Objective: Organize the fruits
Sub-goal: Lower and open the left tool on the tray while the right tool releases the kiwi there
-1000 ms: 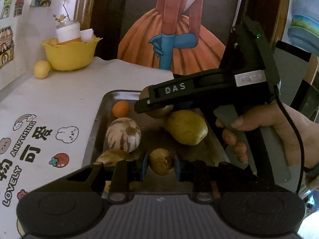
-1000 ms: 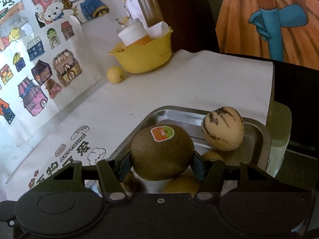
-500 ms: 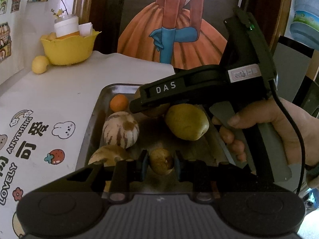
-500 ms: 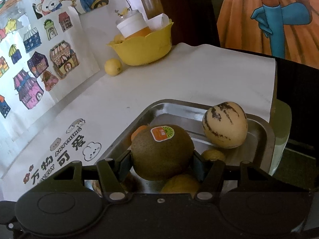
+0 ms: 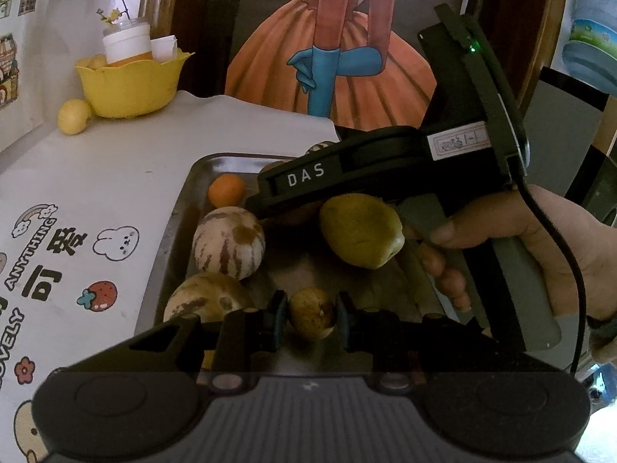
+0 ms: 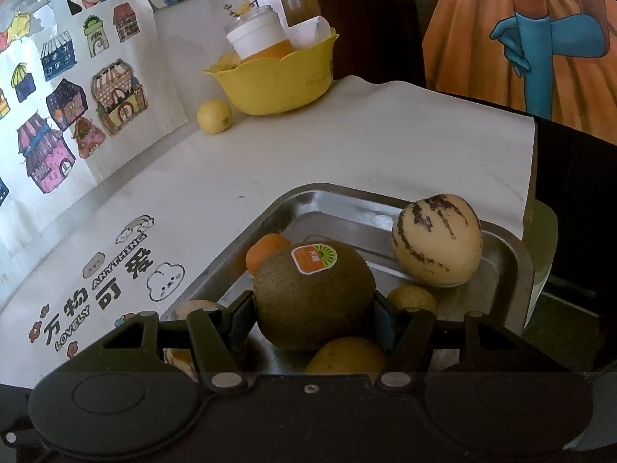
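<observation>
Printed bench (image 6: 308, 146) cover reads "LOVELY ANYTHING" beside cartoon drawings; a yellow bowl (image 6: 277, 77) and a lemon (image 6: 214, 115) stand at the back. The right gripper's (image 6: 314, 316) body is marked "DAS". The steel tray (image 6: 513, 262) holds striped melons, an orange (image 5: 226, 190) and a pear (image 5: 360, 231). Left gripper (image 5: 311, 316) fingers are clenched on a small brown fruit (image 5: 311, 311) over the tray. Right gripper fingers, half spread, clamp a stickered kiwi (image 6: 314, 293) above the tray.

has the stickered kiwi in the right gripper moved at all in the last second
Cannot tell. The kiwi sits just as before between the right gripper fingers; the tray rim and yellow bowl drift only slightly behind it, perhaps from camera tilt.
</observation>
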Demonstrator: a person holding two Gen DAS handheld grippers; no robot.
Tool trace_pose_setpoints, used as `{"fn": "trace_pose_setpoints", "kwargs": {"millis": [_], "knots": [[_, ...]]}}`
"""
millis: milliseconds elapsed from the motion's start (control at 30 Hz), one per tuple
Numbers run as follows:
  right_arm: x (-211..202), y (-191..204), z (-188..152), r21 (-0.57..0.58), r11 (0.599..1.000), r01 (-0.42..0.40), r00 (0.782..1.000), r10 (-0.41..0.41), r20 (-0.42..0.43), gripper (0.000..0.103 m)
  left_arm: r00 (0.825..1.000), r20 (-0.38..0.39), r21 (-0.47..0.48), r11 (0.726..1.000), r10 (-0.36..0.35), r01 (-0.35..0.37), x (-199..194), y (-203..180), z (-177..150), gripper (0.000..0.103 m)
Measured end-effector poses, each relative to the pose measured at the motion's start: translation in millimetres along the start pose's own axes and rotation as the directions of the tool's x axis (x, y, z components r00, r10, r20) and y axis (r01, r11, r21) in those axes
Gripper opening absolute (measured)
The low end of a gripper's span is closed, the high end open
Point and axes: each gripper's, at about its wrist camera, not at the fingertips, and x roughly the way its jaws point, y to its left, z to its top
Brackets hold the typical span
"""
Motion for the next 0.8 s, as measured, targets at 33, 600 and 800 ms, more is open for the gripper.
{"fn": "trace_pose_setpoints", "kwargs": {"millis": [33, 600, 800], "knots": [[0.0, 0.1, 0.1, -0.001, 1.0, 0.001, 1.0, -0.001, 0.0, 0.064, 1.0, 0.0, 0.0, 1.0, 0.0, 0.0, -0.2, 0.3, -0.1, 0.029], [0.2, 2.2, -0.9, -0.006, 1.0, 0.002, 1.0, -0.002, 0.004, 0.066, 1.0, -0.002, -0.019, 1.0, -0.009, 0.009, -0.3, 2.5, -0.8, 0.029], [-1.0, 1.2, -1.2, -0.002, 1.0, 0.002, 1.0, -0.002, 0.005, 0.066, 1.0, -0.007, -0.03, 0.999, -0.011, 0.011, -0.4, 3.2, -0.7, 0.029]]}}
